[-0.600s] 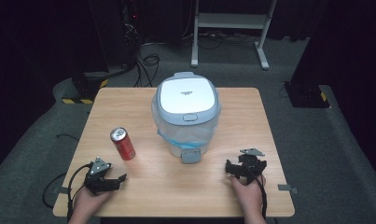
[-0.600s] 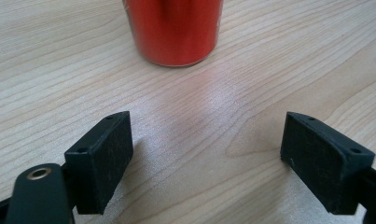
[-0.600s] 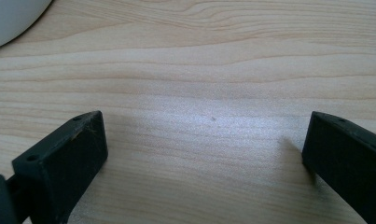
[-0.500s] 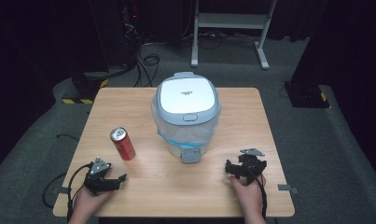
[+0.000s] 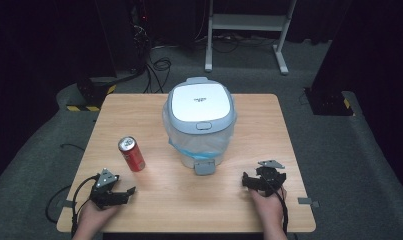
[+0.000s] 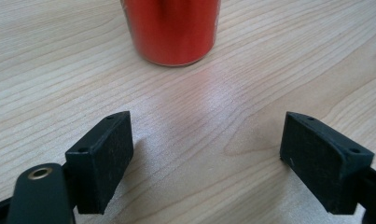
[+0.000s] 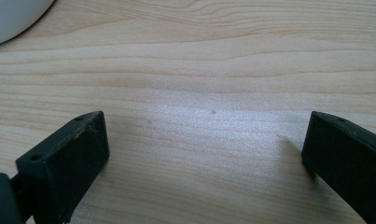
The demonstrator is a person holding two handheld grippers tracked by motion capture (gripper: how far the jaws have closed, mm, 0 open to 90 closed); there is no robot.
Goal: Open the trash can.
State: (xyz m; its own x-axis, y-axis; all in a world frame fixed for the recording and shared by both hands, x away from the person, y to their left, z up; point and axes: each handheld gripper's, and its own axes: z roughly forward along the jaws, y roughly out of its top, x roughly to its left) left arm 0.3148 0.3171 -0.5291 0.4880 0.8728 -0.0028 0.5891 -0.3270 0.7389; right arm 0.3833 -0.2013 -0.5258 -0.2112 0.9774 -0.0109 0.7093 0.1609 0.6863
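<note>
While our left gripper (image 5: 130, 190) and right gripper (image 5: 244, 180) rest released on the table (image 5: 269, 115), we see the red can (image 5: 131, 154) left of the bin (image 5: 200, 125), just ahead of the left jaws.

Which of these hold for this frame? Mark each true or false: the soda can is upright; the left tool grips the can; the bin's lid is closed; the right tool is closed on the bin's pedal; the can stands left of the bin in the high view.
1. The red soda can stands upright on the table. True.
2. The left tool grips the can. False: its jaws stand open on bare wood, with the can ahead of them and apart.
3. The lid of the pedal bin is closed. True.
4. The right tool is closed on the bin's pedal. False: its jaws are open with nothing between them.
5. The can stands left of the bin in the high view. True.
</note>
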